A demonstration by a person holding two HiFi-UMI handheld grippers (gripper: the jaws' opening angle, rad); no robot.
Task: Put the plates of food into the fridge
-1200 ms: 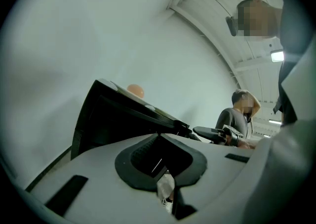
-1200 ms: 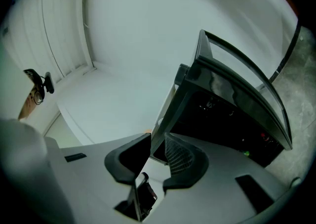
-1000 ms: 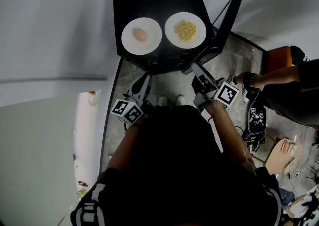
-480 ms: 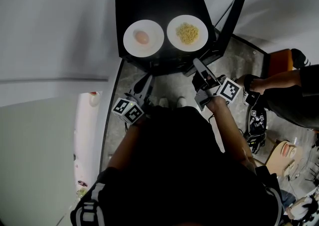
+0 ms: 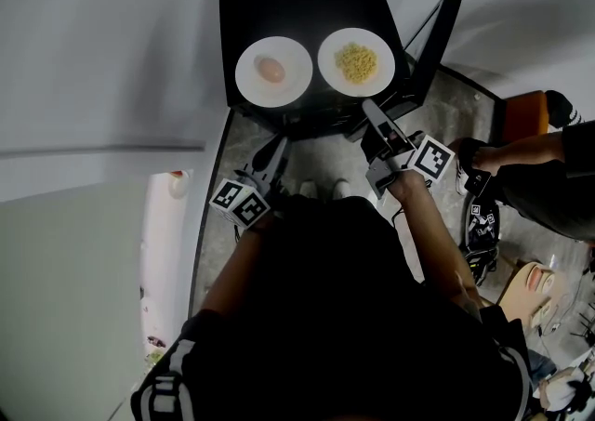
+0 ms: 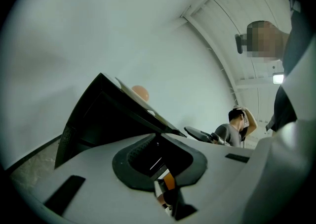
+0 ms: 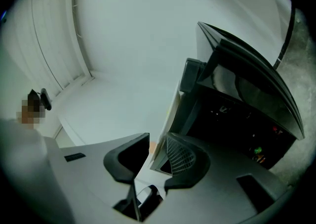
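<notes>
On top of the fridge (image 5: 279, 1), upper middle of the head view: egg plate (image 5: 296, 85) at left, noodle plate (image 5: 332, 76) at right, side by side, neither yet inside. Just below the noodle plate's near rim, right tongs (image 5: 369, 110), pointing up-frame at it; partway apart, just been opening, gripping nothing. Lower in the frame, left tongs (image 5: 277, 146), farther short of the egg plate; a narrow gap, nothing in it. So nearer on the right, and probably the noodle plate first. No long axis to a round plate; all down to bringing rim and gap together edge-on. Shown only in the right gripper view: a pale rim edge-on, lined up with the slot between the jaws, and beside it the fridge's dark open inside. Cannot tell there whether the rim has passed the tips. Shown only from above: both plates at once, and the spacing from each pair of tongs to its plate.
</notes>
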